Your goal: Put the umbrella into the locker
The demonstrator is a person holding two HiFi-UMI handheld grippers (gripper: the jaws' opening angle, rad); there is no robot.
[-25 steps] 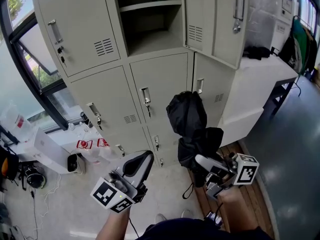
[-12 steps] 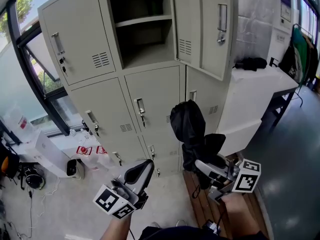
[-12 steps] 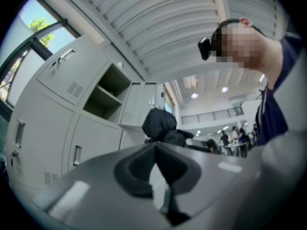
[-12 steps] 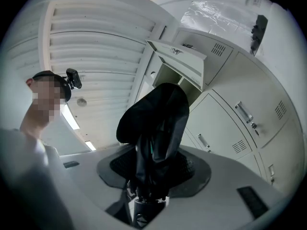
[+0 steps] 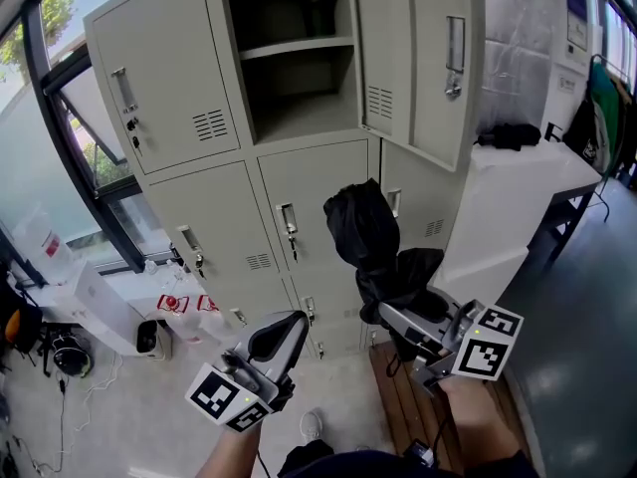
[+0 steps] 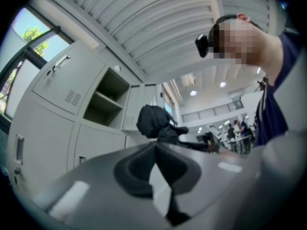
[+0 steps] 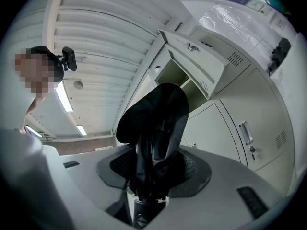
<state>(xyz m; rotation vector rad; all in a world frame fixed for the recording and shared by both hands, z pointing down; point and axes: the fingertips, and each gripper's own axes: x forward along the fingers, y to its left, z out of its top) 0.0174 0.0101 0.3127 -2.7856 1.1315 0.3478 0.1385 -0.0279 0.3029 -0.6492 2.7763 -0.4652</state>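
A folded black umbrella (image 5: 364,235) stands up out of my right gripper (image 5: 388,313), which is shut on its lower end. In the right gripper view its dark fabric (image 7: 156,121) fills the gap between the pads. The grey locker has one open compartment (image 5: 299,83) with a shelf, up and to the left of the umbrella, and its door (image 5: 418,58) swings out to the right. My left gripper (image 5: 283,327) hovers lower left, shut and empty; its pads meet in the left gripper view (image 6: 154,146). The umbrella (image 6: 152,122) also shows there, beside the open compartment (image 6: 106,94).
Closed locker doors (image 5: 304,202) with handles lie below the open compartment. A white table (image 5: 523,182) with a black item (image 5: 508,134) stands at the right. Wooden slats (image 5: 403,406) cover the floor below. White boxes (image 5: 95,302) and gear sit by the window on the left.
Both grippers have risen a little. The right gripper has rolled, and the umbrella's top now leans more to the left, closer to the open compartment.
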